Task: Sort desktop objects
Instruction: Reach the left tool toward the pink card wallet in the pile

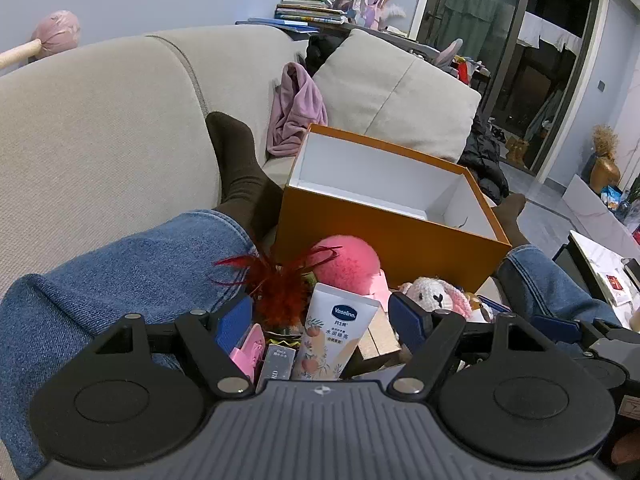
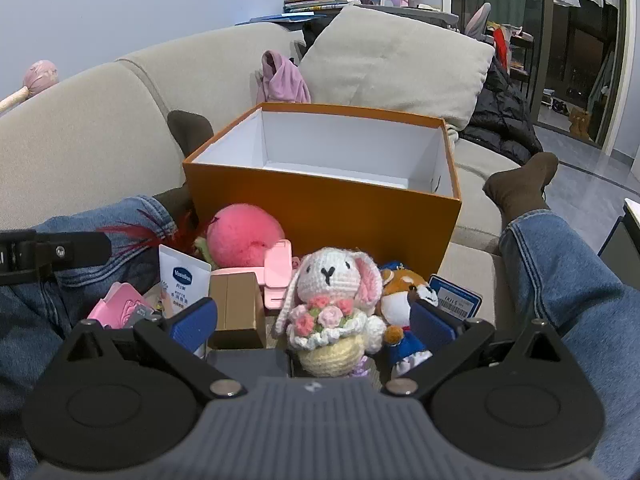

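An orange box with a bare white inside stands open on the sofa. In front of it lies a heap: a pink plush ball, red feathers, a Vaseline tube, a small brown carton, a crocheted rabbit, an orange plush doll and a pink clip. My left gripper hangs open over the tube and feathers. My right gripper is open, with the rabbit between its blue pads and untouched.
A person's legs in blue jeans and dark socks lie on both sides of the heap. Beige sofa back, a cushion, a pink garment and a black jacket lie behind the box.
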Demonstrator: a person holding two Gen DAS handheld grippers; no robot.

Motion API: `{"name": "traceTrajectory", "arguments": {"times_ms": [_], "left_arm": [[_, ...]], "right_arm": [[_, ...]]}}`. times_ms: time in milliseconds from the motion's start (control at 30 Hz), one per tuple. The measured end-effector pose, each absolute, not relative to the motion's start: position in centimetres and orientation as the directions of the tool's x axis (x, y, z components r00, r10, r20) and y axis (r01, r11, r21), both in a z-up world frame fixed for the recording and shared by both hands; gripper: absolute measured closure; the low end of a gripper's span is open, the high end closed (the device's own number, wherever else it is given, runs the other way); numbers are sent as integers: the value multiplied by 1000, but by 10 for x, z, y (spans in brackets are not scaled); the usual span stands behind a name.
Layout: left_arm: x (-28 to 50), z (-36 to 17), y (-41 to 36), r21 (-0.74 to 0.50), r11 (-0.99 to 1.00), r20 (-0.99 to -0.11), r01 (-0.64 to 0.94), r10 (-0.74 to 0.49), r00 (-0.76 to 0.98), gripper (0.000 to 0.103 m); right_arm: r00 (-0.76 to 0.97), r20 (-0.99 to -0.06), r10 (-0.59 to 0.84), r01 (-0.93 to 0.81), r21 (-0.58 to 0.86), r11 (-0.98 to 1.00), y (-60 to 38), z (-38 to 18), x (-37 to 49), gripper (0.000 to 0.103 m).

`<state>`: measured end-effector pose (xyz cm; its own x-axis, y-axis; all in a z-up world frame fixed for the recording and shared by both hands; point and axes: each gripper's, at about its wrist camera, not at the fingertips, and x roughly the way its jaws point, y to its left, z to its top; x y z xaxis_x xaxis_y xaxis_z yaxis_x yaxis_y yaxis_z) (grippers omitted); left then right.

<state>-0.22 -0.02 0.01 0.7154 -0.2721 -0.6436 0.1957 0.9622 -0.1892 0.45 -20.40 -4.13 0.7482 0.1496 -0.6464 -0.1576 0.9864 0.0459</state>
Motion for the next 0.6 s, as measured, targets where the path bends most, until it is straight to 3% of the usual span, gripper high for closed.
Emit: {"name": "traceTrajectory", "arguments": {"times_ms": [600], "left_arm": [[2,-7,-1,-180,961,-666,209,-275,693,14]], "right_arm": [[732,-664,149,-152,55,987,-205,-49,7,1]]}}
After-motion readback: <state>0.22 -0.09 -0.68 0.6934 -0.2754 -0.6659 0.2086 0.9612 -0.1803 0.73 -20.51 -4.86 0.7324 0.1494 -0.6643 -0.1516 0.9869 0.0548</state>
